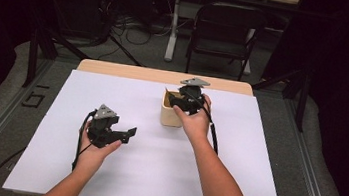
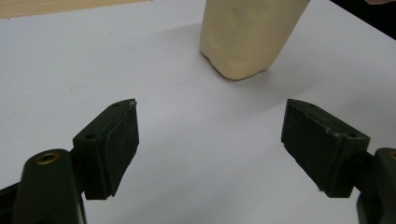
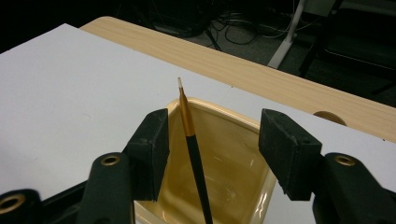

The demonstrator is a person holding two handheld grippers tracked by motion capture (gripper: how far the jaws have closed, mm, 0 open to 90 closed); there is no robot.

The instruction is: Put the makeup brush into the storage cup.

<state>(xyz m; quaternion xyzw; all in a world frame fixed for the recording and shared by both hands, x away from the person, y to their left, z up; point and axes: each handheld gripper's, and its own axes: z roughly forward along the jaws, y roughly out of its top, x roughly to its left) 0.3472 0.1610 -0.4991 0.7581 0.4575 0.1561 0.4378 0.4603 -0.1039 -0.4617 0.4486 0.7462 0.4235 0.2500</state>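
A cream plastic cup (image 1: 169,116) stands upright on the white sheet (image 1: 117,181), right of the middle. In the right gripper view a black pencil-like stick (image 3: 192,142) with a gold band and a pale tip leans inside the cup (image 3: 233,154). My right gripper (image 3: 215,123) hovers over the cup's mouth, jaws open on either side of the stick, which stands near the left jaw without being pressed. From above, that gripper (image 1: 186,99) covers the cup's top. My left gripper (image 1: 129,133) rests low over the sheet, open and holding nothing; its view (image 2: 210,121) faces the cup (image 2: 247,37).
The sheet covers a wooden table whose bare far edge (image 1: 165,75) lies just behind the cup. Beyond the table stand a black folding chair (image 1: 226,31), a white desk leg (image 1: 173,27) and loose floor cables (image 1: 130,32).
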